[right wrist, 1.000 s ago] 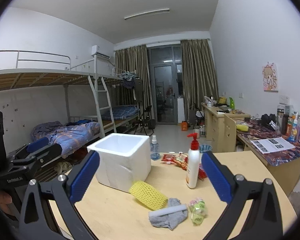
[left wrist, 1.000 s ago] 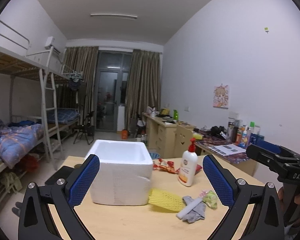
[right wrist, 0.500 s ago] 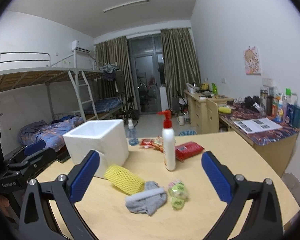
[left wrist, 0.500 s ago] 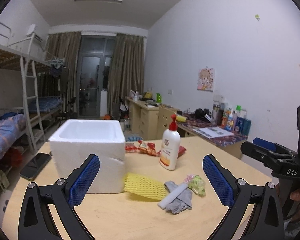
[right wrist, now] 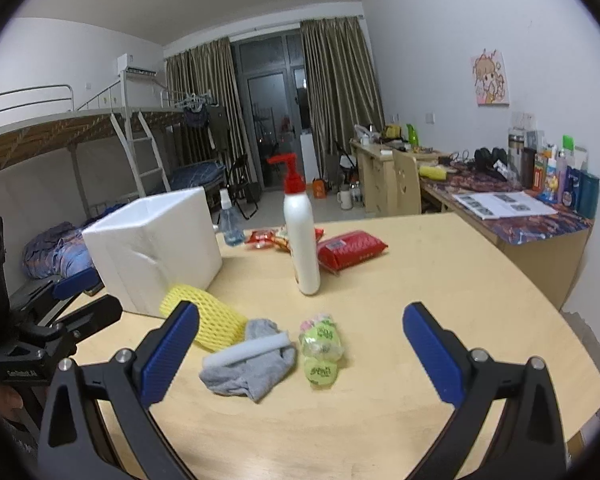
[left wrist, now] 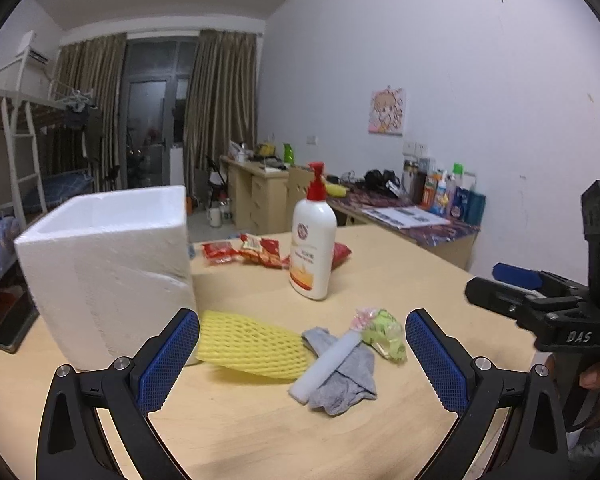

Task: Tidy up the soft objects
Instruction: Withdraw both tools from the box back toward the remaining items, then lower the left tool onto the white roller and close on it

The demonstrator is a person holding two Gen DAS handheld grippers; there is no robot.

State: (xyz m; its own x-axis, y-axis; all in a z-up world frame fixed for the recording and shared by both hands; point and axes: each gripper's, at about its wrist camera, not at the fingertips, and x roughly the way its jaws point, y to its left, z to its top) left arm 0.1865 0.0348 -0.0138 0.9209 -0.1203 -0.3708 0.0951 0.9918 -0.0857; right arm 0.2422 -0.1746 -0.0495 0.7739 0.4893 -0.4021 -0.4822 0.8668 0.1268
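Note:
On the wooden table (left wrist: 400,276) lie a yellow foam net sleeve (left wrist: 248,346), a grey cloth (left wrist: 344,380) with a white foam stick (left wrist: 328,362) across it, and a green wrapped bundle (left wrist: 382,334). A white foam box (left wrist: 108,264) stands open-topped to their left. My left gripper (left wrist: 302,364) hovers open just short of the net and cloth. My right gripper (right wrist: 300,356) is open too, above the cloth (right wrist: 252,372) and the green bundle (right wrist: 322,354); the net (right wrist: 208,316) lies beside the box (right wrist: 156,244). Nothing is held.
A white pump bottle (left wrist: 312,248) with a red top stands behind the soft things. Red snack packets (left wrist: 256,250) and a red pack (right wrist: 350,248) lie further back, with a small spray bottle (right wrist: 230,220). A phone (left wrist: 14,324) lies left of the box. Cluttered desks line the right wall.
Both grippers have come down and forward toward the table, so the soft things now look larger and sit between the fingers. Nothing on the table has moved.

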